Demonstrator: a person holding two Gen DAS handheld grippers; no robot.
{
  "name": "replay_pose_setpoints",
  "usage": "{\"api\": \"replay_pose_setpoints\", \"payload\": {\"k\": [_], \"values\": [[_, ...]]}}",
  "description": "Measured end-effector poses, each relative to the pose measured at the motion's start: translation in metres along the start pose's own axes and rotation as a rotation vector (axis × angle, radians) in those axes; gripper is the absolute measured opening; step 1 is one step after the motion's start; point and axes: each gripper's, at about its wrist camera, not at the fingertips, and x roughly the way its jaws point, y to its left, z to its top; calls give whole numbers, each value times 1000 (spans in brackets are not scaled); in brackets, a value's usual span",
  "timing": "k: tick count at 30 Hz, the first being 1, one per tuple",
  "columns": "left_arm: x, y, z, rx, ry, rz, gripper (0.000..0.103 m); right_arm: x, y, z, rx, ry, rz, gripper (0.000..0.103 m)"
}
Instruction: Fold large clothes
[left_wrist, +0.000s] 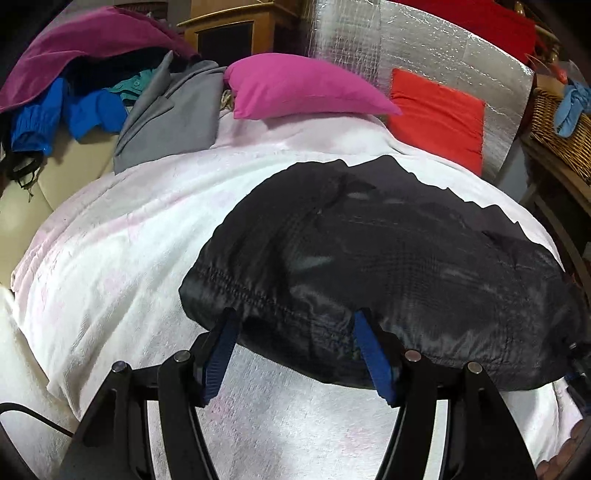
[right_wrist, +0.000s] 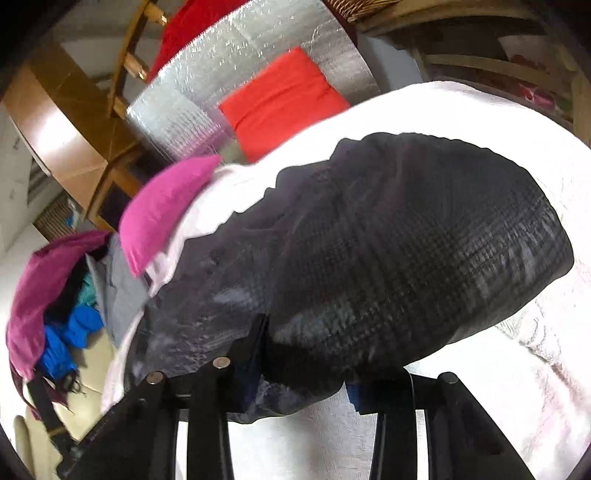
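Left tool (left_wrist: 295, 325) spread wide, blue pads (left_wrist: 373, 354) apart, tips at the near hem of a black garment (left_wrist: 388, 258). Garment lay bunched on a white blanket (left_wrist: 122, 251), shiny, stitched seam along its near-left edge. Left pad just off the hem over bare blanket; right pad touching or overlapping the cloth edge, contact unclear. Beyond: pink pillow (left_wrist: 303, 86) on the blanket's far edge, red cushion (left_wrist: 439, 118) leaning on a silver foil sheet (left_wrist: 424, 44). Far left: heap of clothes (left_wrist: 110, 92), magenta, blue, teal, grey. Far right: wicker basket (left_wrist: 554, 125) with blue cloth (left_wrist: 572, 107) hanging over it.
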Motion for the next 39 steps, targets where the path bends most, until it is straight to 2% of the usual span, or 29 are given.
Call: {"api": "replay_pose_setpoints", "payload": {"k": [3, 6, 10, 14, 17, 20, 21, 23, 26, 27, 28, 29, 31, 34, 35, 39], "values": [[5, -2, 1, 3, 12, -1, 66, 21, -14, -3, 56, 112, -42, 39], [6, -2, 1, -3, 19, -6, 66, 15, -24, 1, 88, 131, -3, 42], [9, 0, 1, -4, 29, -4, 66, 6, -46, 3, 176, 179, 23, 60], [10, 4, 1, -10, 31, 2, 66, -8, -83, 8, 335, 157, 54, 63], [12, 4, 2, -12, 34, 5, 66, -23, -107, 12, 393, 107, 4, 68], [13, 1, 1, 0, 37, 8, 66, -24, -117, 14, 431, 70, -14, 66], [13, 0, 1, 6, 36, 9, 66, -25, -117, 15, 425, 69, -15, 65], [14, -2, 1, 18, 35, 10, 66, -30, -106, 18, 356, 28, -48, 50], [13, -2, 0, 25, 30, 9, 66, -37, -85, 22, 231, -25, -107, 48], [12, -2, -1, 28, 30, 7, 66, -32, -87, 21, 231, 2, -130, 48], [11, -1, -1, 33, 27, 6, 66, -24, -93, 20, 253, 44, -137, 55], [8, -1, -1, 43, 19, 4, 66, -15, -104, 16, 308, 107, -131, 57], [-4, -2, 0, 75, -9, 14, 66, -23, -107, 17, 327, 99, -110, 61], [-34, -3, 2, 118, -43, 24, 67, -55, -88, 13, 208, 44, -184, 65], [-47, -3, 2, 133, -63, 21, 70, -64, -82, 9, 183, 35, -198, 66], [-115, -4, 2, 189, -187, 33, 74, -109, -38, -18, 1, -29, -224, 66]]}}
